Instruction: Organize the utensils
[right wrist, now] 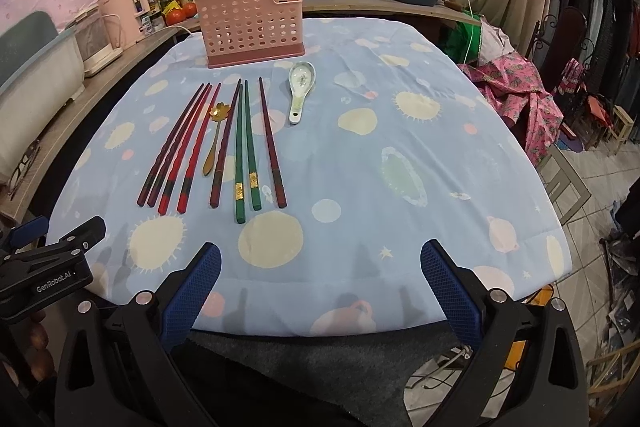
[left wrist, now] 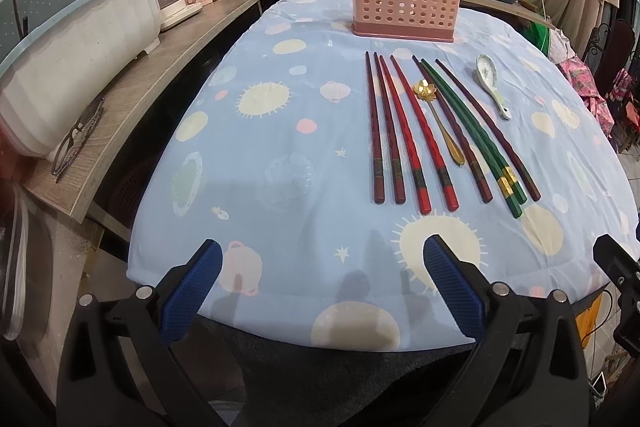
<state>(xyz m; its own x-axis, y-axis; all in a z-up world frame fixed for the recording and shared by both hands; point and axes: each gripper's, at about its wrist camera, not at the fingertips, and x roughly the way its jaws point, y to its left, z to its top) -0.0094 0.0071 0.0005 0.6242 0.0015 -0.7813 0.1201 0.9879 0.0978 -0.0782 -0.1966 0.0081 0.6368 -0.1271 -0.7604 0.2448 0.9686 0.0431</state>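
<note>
The left gripper (left wrist: 322,259) and the right gripper (right wrist: 320,259) are both held above the near edge of the table (left wrist: 280,187), each with its blue-padded jaws spread wide and nothing between them. A pink perforated utensil holder (left wrist: 404,1) is set upright near the far edge of the table. Between the holder and the near edge, the chopsticks are laid side by side in a row — two dark brown (left wrist: 380,131), two red (left wrist: 416,131), two green (left wrist: 472,131) and two dark purple-brown ones flanking the green pair. A gold spoon (left wrist: 438,119) is placed among them, between the red pair and a purple-brown stick, and a white ceramic spoon (left wrist: 492,83) lies just beside the row — toward the right edge.
</note>
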